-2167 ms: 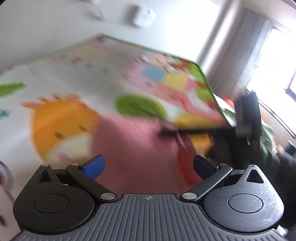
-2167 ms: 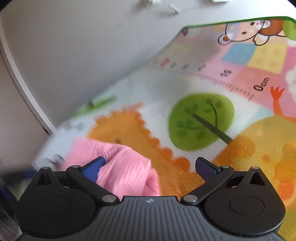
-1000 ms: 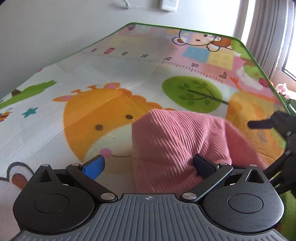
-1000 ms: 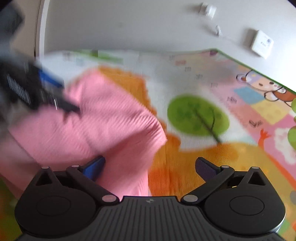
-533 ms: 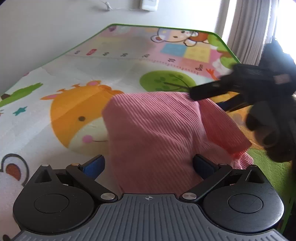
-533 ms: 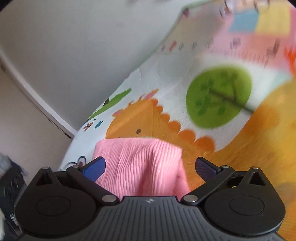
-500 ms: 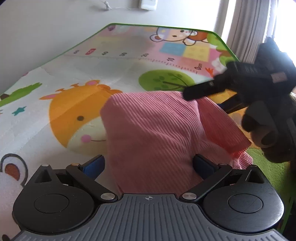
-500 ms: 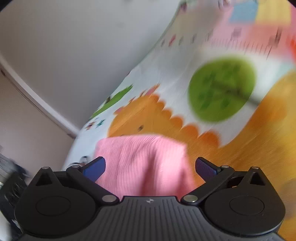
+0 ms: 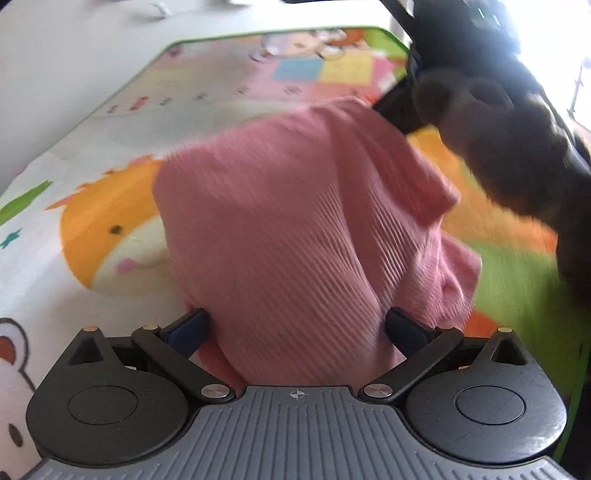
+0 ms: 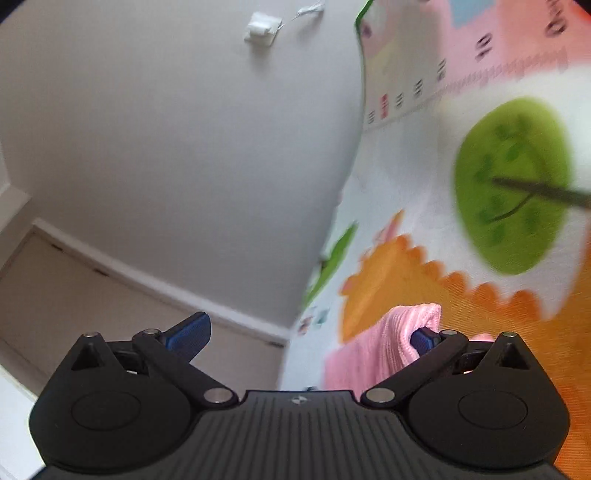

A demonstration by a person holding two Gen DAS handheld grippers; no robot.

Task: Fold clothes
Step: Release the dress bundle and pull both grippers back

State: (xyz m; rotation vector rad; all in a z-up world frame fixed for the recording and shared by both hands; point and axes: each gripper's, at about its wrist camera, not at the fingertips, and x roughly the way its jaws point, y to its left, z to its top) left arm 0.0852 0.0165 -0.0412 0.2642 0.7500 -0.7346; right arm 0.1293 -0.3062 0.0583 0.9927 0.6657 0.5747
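Note:
A pink ribbed garment (image 9: 295, 221) lies bunched on a colourful play mat (image 9: 74, 192). In the left wrist view it fills the gap between the blue fingertips of my left gripper (image 9: 295, 325), whose jaws stand wide apart. The right gripper's dark body, with the hand holding it (image 9: 498, 92), hovers at the garment's far right corner. In the right wrist view my right gripper (image 10: 310, 332) is open and tilted; a pink edge of the garment (image 10: 388, 343) lies by its right fingertip (image 10: 424, 338).
The mat's green border (image 9: 221, 37) meets a pale floor (image 10: 184, 129) with a white wall box (image 10: 260, 27) and a cable. A baseboard (image 10: 147, 284) runs at the lower left of the right wrist view. Bright window light comes from the right.
My left gripper moved forward, so the garment now sits between its fingers. The right gripper swung closer over the garment's far corner and rolled, tilting its view toward the wall.

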